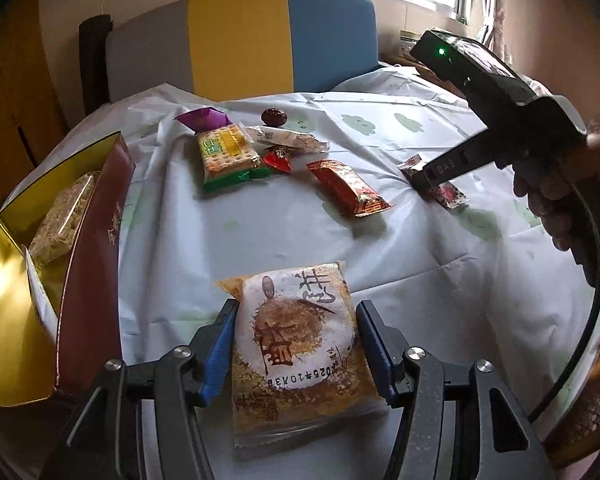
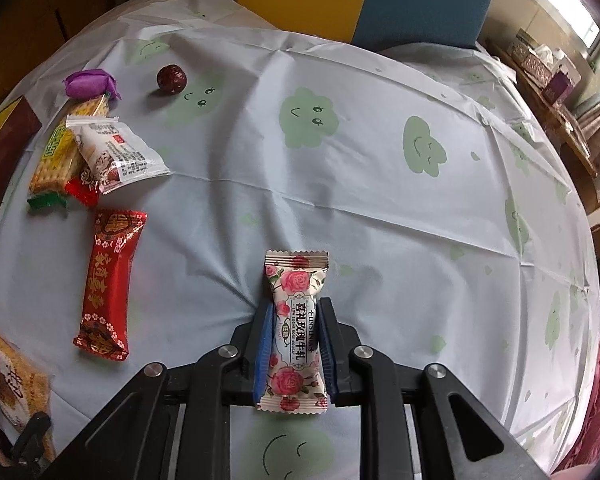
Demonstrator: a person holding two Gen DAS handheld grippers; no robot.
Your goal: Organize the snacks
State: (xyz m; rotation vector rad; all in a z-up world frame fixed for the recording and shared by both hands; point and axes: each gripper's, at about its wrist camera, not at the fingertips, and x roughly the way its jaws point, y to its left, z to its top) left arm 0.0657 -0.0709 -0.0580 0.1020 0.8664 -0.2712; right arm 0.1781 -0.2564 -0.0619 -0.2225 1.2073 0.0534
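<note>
At lower centre, the left gripper point(image 1: 296, 344), half open, clamps a round pastry packet point(image 1: 296, 352) beside the gold-lined box point(image 1: 4, 304), while the right gripper point(image 2: 294, 344), nearly closed, pinches a rose nougat point(image 2: 295, 328) on the tablecloth point(image 2: 380, 200).

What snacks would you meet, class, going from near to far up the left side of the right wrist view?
Round cake packet → long red packet → small red candy → purple-wrapped candy.
</note>
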